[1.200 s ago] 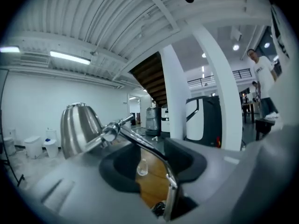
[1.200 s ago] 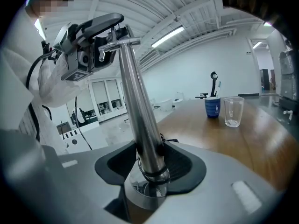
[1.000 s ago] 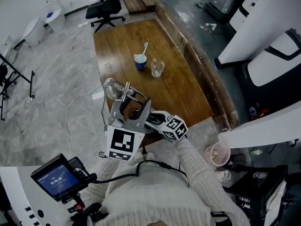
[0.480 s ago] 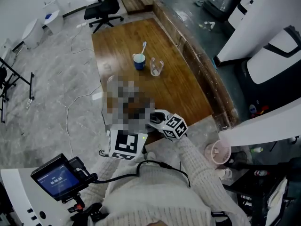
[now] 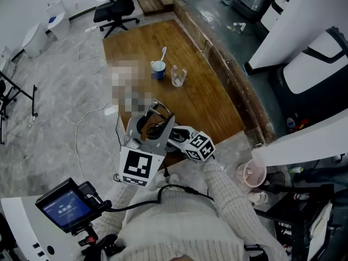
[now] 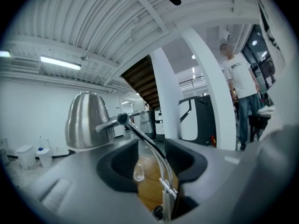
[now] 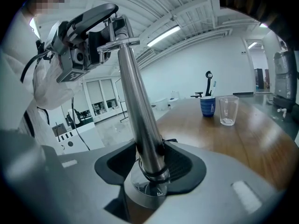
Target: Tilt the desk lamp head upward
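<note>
1. A blue cup (image 5: 158, 68) stands on the far half of the wooden table (image 5: 206, 107), with a white spoon (image 5: 163, 54) standing in it and leaning away from the person.
2. A clear glass (image 5: 178, 76) stands upright just beside the cup, on its right, not touching it.
3. The desk lamp is at the near edge of the table, well apart from both vessels. In the head view most of it is blurred over.
4. The right gripper (image 7: 148, 163) is clenched on the lamp's thick metal pole (image 7: 140, 115), low down just above the base. Both pads press against it.
5. The left gripper (image 6: 152, 160) is higher up, at the joint on top of the pole. Its jaws stand apart around the lamp's thin arm (image 6: 148, 141), and bare table shows between the left pad and the rods.
6. The shiny bell-shaped lamp head (image 6: 86, 120) hangs at the far end of that thin arm, with its wide mouth facing down.
</note>
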`<state>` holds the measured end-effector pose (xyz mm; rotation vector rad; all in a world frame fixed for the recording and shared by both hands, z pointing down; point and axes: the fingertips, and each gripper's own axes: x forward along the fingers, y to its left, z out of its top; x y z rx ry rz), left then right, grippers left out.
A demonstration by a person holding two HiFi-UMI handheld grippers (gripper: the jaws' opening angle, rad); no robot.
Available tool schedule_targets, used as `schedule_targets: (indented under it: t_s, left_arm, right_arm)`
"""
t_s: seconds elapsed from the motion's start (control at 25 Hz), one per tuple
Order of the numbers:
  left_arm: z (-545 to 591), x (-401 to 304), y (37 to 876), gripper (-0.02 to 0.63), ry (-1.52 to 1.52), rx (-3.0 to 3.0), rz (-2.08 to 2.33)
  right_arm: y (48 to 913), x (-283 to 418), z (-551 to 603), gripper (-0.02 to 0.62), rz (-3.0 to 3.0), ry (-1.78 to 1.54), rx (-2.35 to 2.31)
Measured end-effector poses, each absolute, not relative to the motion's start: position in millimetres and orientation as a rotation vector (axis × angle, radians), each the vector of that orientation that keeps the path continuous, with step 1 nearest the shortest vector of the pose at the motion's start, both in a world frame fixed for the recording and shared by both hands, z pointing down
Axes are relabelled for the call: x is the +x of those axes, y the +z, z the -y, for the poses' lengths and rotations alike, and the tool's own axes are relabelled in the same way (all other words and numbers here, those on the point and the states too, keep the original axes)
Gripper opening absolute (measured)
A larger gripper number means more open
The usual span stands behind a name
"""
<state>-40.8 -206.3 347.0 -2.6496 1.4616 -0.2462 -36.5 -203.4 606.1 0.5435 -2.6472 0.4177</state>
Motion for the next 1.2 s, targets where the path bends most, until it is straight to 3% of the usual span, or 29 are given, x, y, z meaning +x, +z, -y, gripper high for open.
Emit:
schedule_targets:
  t_s: [0.12,0.36,0.44,0.64,0.72,1.0,1.2]
  left_arm:
    - [199,-48,352,0.184,-0.187,-2.733,-1.458]
    - [184,-67,396,0.183,-0.145,-2.872,-1.526]
    - [178,-72,421,0.153,-0.201,-2.899,-1.579]
    - [166,-64,457,0.024,-0.191,-2.999,-1.625]
    - [159,-55,466,0.009,-0.171,-3.043,-1.599]
    - [140,-46,504,0.008,-0.271,-3.154,-1.603]
    - [79,-90,492,0.008,-0.354,-3.134,-1.697]
  right_arm:
    - [588,-33,204,0.233,2.7,0.424,0.605]
    - [539,-18,186,0.237,2.759,0.281,0.699]
    - [519,-14,178,0.202,2.787,0.246,0.767]
    - [479,-5,161,0.034,2.829,0.205,0.961]
    - [477,-2,155,-0.002,2.816,0.204,0.995]
    - [493,0,140,-0.002,2.776,0.331,1.034]
    - [477,-49,84,-0.002,2.784,0.376,0.951]
